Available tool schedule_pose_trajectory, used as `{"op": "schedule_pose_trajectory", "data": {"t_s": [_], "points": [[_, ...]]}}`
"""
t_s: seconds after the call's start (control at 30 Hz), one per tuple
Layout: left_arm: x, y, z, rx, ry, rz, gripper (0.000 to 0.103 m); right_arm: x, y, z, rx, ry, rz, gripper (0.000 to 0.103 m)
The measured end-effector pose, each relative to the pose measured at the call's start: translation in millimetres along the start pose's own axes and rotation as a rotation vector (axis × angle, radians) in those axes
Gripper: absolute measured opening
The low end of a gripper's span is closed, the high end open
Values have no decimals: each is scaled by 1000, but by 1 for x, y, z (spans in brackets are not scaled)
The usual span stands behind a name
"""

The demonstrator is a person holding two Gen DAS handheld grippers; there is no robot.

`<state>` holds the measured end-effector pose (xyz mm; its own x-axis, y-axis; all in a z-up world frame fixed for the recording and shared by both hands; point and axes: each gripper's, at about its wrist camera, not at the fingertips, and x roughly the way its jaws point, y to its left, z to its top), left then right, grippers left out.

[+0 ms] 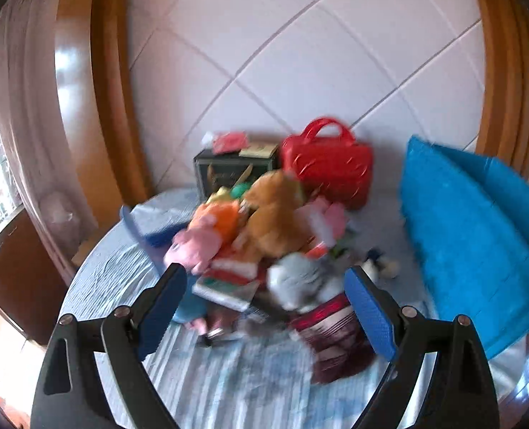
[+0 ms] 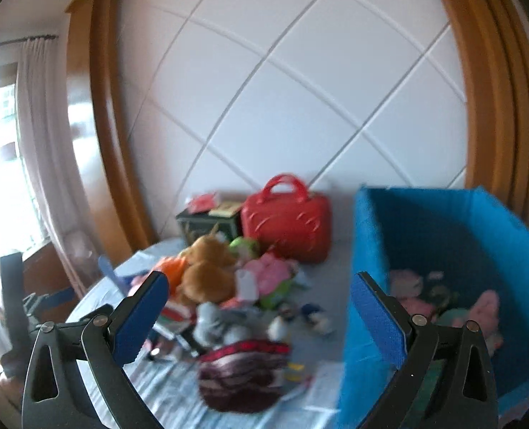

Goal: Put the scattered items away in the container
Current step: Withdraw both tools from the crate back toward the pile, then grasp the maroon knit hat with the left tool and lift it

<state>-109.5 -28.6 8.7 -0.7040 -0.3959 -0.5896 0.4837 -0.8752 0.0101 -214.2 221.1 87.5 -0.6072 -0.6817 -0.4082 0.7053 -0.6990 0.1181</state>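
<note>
A white panelled headboard [image 2: 293, 82] with a wooden frame stands behind the striped bedsheet [image 1: 228, 375] where the clutter lies. My left gripper [image 1: 266, 304] is spread wide with nothing between its blue pads, aimed at the heap of plush toys [image 1: 264, 214]; a grey one [image 1: 300, 282] sits nearest, above what may be a dark red striped cloth [image 1: 332, 339], too blurred to tell. My right gripper [image 2: 259, 316] also stands wide and holds nothing. The blue fabric bin [image 2: 443, 236] sits to the right of the heap, a few soft toys already inside. A red handbag [image 2: 285, 225] stands against the headboard.
</note>
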Motion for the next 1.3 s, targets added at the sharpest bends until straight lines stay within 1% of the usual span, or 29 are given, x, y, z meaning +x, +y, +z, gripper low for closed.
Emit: {"op": "schedule_pose_trajectory", "data": {"t_s": [0.07,0.17,0.23,0.3,0.5,0.57,0.67,0.77,0.87,0.9,0.93,0.97,1.0,1.03,1.1,1.13,1.2,1.23,1.3], "points": [[12,10,-11,2,40,-16,91,18,17,-12,0,60,0,103],[34,12,-29,-1,85,-38,91,45,30,-33,-10,140,-30,103],[48,8,-40,-10,124,-69,91,60,29,-47,-11,184,-43,103],[64,-2,-51,-8,163,-94,91,69,25,-59,-2,216,-35,103],[108,-37,-90,-10,261,-132,91,99,5,-104,38,304,1,103],[118,-48,-106,2,281,-141,91,112,1,-124,43,342,9,103],[132,-65,-128,51,296,-162,91,126,-5,-154,69,369,2,103],[148,-83,-143,99,279,-176,91,128,-11,-178,104,356,-4,103],[173,-96,-155,119,282,-190,90,131,-15,-202,114,357,-37,103],[183,-100,-159,124,280,-190,82,132,-16,-209,118,363,-47,103],[190,-102,-162,129,276,-189,60,134,-18,-217,126,369,-63,103],[197,-103,-164,134,278,-199,46,134,-20,-224,132,370,-73,103],[202,-103,-165,135,283,-215,26,136,-22,-232,135,373,-86,103],[204,-102,-166,132,283,-225,21,138,-23,-237,139,379,-102,103],[199,-94,-166,124,253,-240,16,143,-27,-245,160,401,-122,103],[194,-88,-165,122,235,-234,15,146,-28,-248,176,413,-129,103],[180,-70,-162,110,206,-208,14,151,-31,-252,206,441,-148,103],[174,-60,-159,105,198,-191,13,153,-31,-253,219,454,-144,103],[158,-33,-152,95,180,-142,13,154,-28,-249,224,469,-150,102]]}}
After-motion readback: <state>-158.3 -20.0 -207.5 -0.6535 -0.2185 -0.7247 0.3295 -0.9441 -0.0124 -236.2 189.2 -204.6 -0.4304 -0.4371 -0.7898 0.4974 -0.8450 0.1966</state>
